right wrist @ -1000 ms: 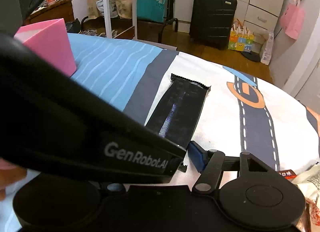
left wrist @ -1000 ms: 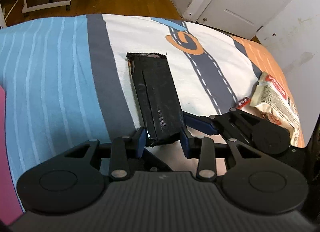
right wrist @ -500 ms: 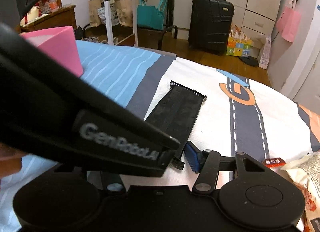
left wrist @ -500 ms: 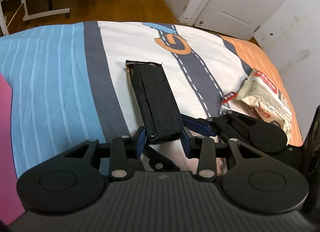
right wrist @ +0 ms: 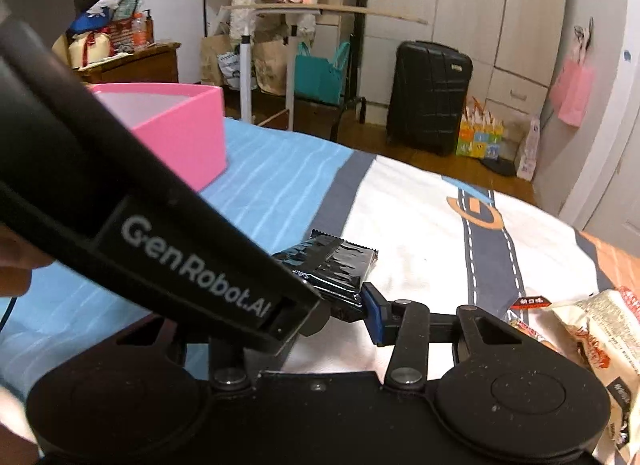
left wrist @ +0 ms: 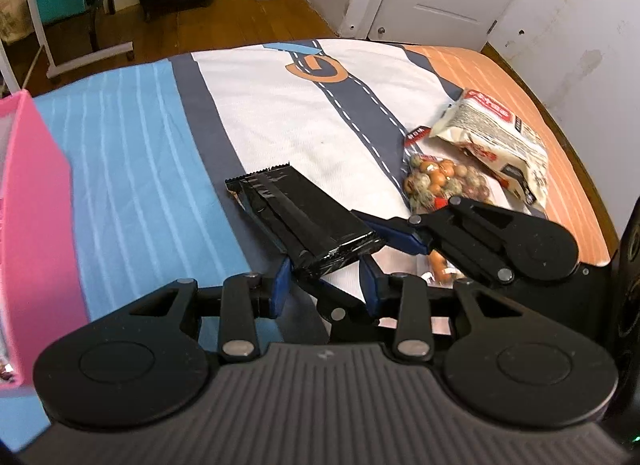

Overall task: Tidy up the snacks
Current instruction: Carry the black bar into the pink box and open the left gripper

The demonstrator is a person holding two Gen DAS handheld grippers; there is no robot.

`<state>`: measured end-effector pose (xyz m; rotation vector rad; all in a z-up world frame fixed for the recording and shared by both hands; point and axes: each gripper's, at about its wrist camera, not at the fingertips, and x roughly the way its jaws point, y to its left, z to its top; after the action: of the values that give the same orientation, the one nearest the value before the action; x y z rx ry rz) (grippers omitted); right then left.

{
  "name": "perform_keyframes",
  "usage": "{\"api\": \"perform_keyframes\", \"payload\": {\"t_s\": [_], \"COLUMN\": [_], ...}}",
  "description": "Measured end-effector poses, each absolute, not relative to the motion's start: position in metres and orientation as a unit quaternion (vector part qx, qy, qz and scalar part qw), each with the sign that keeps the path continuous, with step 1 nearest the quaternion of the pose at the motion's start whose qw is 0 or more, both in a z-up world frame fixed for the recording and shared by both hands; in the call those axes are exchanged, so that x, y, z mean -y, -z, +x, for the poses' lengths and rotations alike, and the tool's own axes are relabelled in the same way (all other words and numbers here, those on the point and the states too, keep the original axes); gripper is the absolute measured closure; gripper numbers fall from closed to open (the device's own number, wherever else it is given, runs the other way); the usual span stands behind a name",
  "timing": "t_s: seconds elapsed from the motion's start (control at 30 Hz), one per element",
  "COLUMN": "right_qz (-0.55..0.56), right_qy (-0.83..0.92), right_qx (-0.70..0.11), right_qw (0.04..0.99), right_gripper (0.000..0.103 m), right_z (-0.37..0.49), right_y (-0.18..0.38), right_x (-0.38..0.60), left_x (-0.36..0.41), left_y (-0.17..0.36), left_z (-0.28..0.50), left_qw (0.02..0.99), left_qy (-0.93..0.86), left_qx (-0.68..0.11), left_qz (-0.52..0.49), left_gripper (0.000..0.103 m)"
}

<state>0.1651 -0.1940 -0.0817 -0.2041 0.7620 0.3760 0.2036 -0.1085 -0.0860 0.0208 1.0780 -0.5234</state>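
Note:
A long black snack packet (left wrist: 296,221) is lifted above the bed with its near end between the blue pads of my left gripper (left wrist: 324,285), which is shut on it. My right gripper (left wrist: 396,233) reaches in from the right, one blue finger touching the packet's near end. In the right wrist view the packet (right wrist: 336,269) sits against the right gripper's one visible blue finger (right wrist: 372,319); the left gripper's body (right wrist: 160,241) hides the other finger. A pink box (left wrist: 28,201) stands at the left and also shows in the right wrist view (right wrist: 176,133).
A white snack bag (left wrist: 492,141) and a clear bag of mixed nuts (left wrist: 440,181) lie on the bed's right side, near the orange edge. The bed cover (left wrist: 280,105) has blue, grey and white bands. A black suitcase (right wrist: 428,97) stands on the floor beyond.
The black packet has been lifted off the bed and swung left toward the pink box. Both grippers moved with it, and the nut bag has come into view.

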Motion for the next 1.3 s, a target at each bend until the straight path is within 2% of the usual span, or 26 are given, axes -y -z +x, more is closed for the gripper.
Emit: {"api": "perform_keyframes", "payload": {"t_s": [0.53, 0.83, 1.07, 1.3], "right_qz": [-0.155, -0.191, -0.206, -0.203], "right_qy": [-0.213, -0.253, -0.307, -0.341], "right_qx": [-0.295, -0.256, -0.262, -0.276], "right_qw": [0.918, 0.913, 0.892, 0.875], "right_gripper": [0.054, 0.054, 0.054, 0.054], "right_z": [0.097, 0.096, 0.139, 0.178], "right_y": [0.011, -0.021, -0.008, 0.023], "right_x": [0.128, 0.076, 0.023, -0.031], "left_x": [0.06, 0.013, -0.043, -0.094], "left_y": [0.003, -0.041, -0.033, -0.001], "left_z": [0.121, 0.102, 0.137, 0.171], "left_qw": [0.858, 0.878, 0.885, 0.886], "left_qy": [0.224, 0.183, 0.135, 0.098], "left_qx": [-0.459, -0.435, -0.442, -0.449], "left_qz": [0.062, 0.075, 0.063, 0.055], "left_gripper": [0.068, 0.069, 0.069, 0.069]}}
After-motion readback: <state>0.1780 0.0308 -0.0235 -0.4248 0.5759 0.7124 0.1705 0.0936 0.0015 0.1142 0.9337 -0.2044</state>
